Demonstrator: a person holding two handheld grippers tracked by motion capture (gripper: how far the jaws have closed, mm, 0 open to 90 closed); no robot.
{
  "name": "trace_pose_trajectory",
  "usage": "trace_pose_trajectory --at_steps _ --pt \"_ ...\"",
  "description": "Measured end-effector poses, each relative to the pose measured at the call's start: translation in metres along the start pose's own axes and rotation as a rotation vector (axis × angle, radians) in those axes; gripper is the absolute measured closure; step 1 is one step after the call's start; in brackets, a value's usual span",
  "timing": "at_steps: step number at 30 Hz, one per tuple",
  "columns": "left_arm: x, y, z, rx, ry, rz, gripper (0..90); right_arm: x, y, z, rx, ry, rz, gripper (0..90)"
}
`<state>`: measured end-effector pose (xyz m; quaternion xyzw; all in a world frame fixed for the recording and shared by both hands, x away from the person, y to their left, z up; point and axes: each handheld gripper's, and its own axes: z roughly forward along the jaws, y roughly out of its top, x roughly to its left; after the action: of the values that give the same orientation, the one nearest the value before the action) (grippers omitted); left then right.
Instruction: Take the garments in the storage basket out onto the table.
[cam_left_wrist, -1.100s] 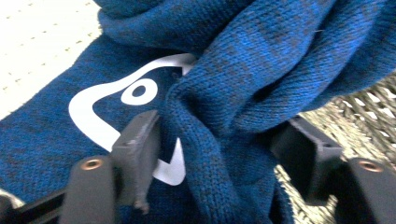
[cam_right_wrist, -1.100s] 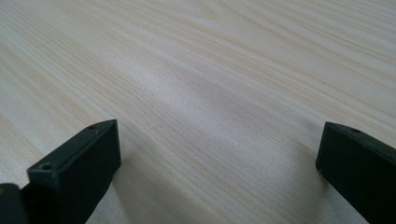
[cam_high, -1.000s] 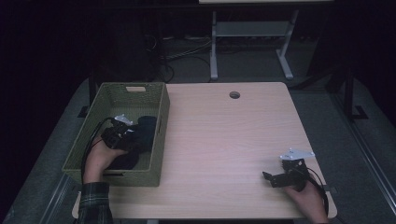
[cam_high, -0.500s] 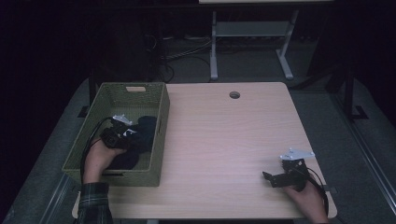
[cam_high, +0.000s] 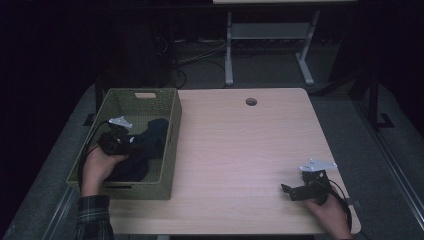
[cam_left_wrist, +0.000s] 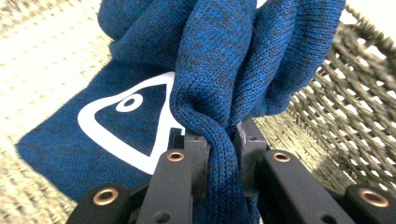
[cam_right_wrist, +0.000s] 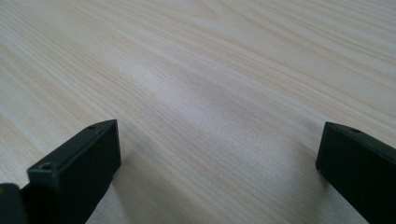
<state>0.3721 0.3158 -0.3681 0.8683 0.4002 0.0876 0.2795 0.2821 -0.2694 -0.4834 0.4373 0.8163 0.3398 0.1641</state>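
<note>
Bunching between the left tool's (cam_left_wrist: 219, 149) pinching jaws, blue knit cloth (cam_left_wrist: 233, 60).

Bare table (cam_high: 240, 150) between the two hands — woven basket (cam_high: 170, 150) wall along its left edge.

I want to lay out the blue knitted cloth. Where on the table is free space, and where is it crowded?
The wooden table is bare from the basket across to the right tongs, and back to the round hole. The basket is crowded: the blue cloth lies there, pinched by the left tongs.
</note>
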Motion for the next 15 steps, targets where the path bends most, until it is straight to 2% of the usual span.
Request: trace_pose_trajectory --at_steps 5,15 --pt "0.001 0.004 -0.013 0.001 0.011 0.004 78.8 0.0 0.0 0.0 0.0 0.0 0.0 0.0" --pt "0.002 0.014 -0.037 -0.031 0.054 0.002 79.4 0.0 0.0 0.0 0.0 0.0 0.0 0.0"
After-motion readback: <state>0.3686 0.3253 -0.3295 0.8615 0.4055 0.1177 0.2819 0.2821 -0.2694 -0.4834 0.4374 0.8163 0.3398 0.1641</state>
